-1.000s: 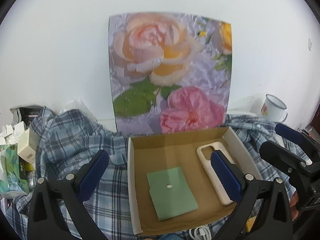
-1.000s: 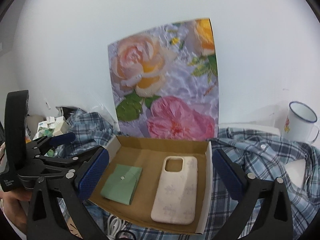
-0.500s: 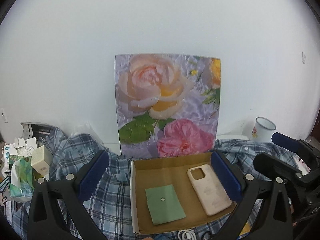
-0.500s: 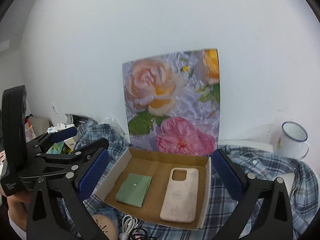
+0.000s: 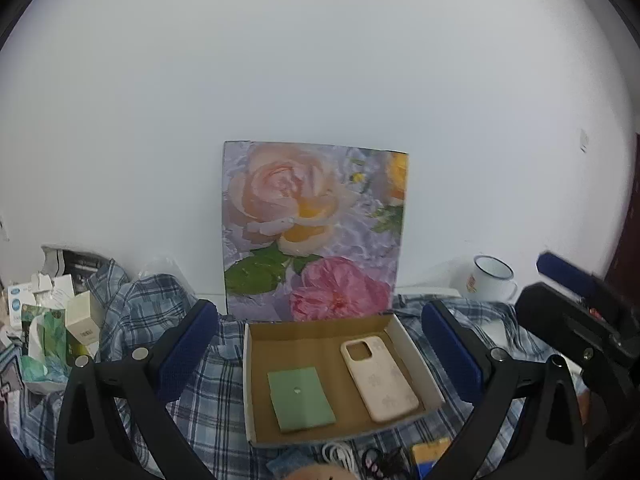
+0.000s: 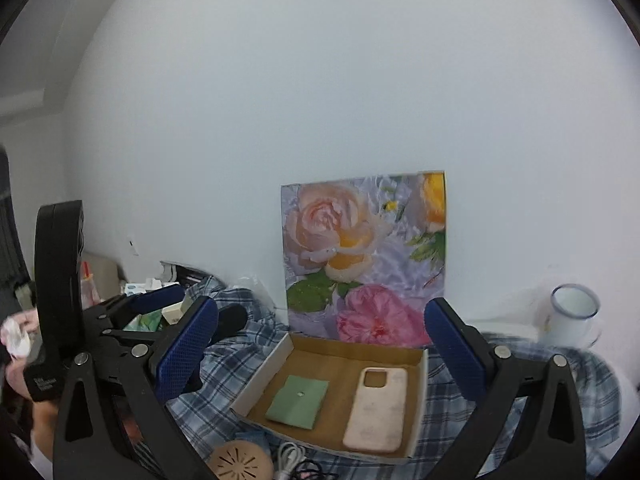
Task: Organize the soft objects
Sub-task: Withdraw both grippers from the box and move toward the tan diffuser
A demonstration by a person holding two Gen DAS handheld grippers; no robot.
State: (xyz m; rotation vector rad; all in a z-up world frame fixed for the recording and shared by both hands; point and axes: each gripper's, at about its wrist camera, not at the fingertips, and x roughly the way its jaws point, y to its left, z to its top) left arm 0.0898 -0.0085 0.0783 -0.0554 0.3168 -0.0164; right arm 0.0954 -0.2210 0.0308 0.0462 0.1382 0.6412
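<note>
Left wrist view: the left gripper (image 5: 316, 344) hangs released, holding nothing, above the plaid shirt (image 5: 132, 320). The box (image 5: 412, 344) lies dead ahead at 6 o'clock of the frame, with the green pad (image 5: 301, 398) at its 7 and the phone case (image 5: 378, 378) at its 4, long axis running roughly 11 to 5. The right gripper (image 5: 576, 304) shows at 3 o'clock.

Right wrist view: the right gripper (image 6: 320, 344) is also released and empty. The case (image 6: 376, 408) lies at 5 o'clock, long axis nearly 12 to 6, likely nearer this gripper; the pad (image 6: 298, 400) at 6 o'clock sits toward the left gripper (image 6: 152, 308), at 9.
</note>
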